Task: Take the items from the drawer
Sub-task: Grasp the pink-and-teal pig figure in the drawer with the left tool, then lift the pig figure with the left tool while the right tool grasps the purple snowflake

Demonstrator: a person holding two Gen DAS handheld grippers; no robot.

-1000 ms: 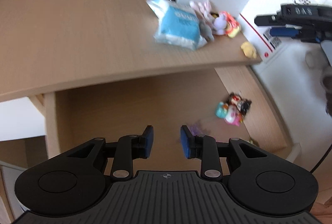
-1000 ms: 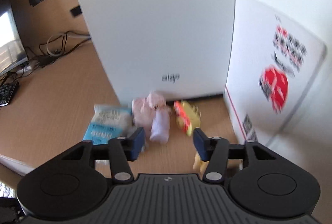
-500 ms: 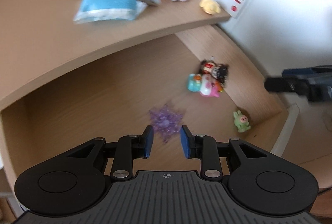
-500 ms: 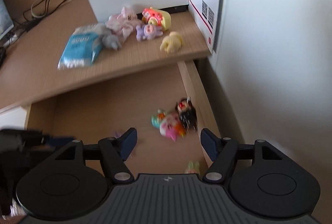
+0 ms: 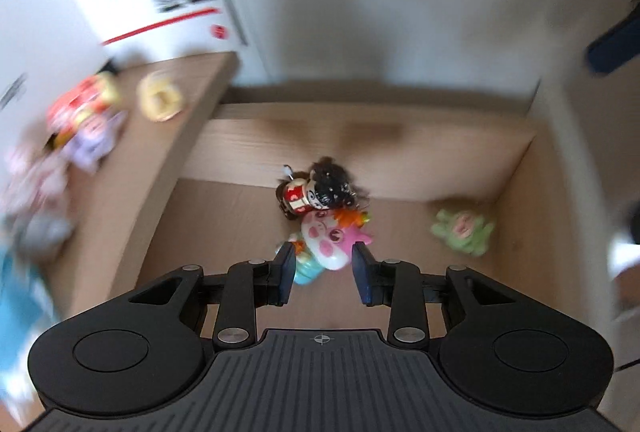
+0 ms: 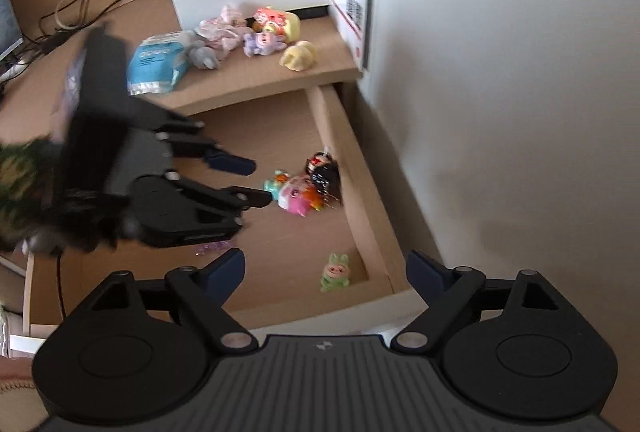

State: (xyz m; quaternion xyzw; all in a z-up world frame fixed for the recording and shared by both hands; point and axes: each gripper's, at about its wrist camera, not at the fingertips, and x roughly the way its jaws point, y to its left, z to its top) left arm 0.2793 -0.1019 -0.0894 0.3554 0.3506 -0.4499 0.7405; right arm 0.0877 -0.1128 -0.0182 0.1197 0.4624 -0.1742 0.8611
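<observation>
Where drawer (image 6: 362, 192) gapes: two hand-held grippers.

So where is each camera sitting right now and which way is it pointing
Left wrist: on the left tool, looking down into the drawer at the pig toy; its jaws are opening, empty.
Right wrist: on the right tool, above the drawer's front corner; jaws opening, empty; left tool and a sleeve show.
Shared: pig toy, green toy, desk.

Matt light wood drawer (image 6: 362, 216); seemingly glossy plastic toys (image 5: 324, 220)
</observation>
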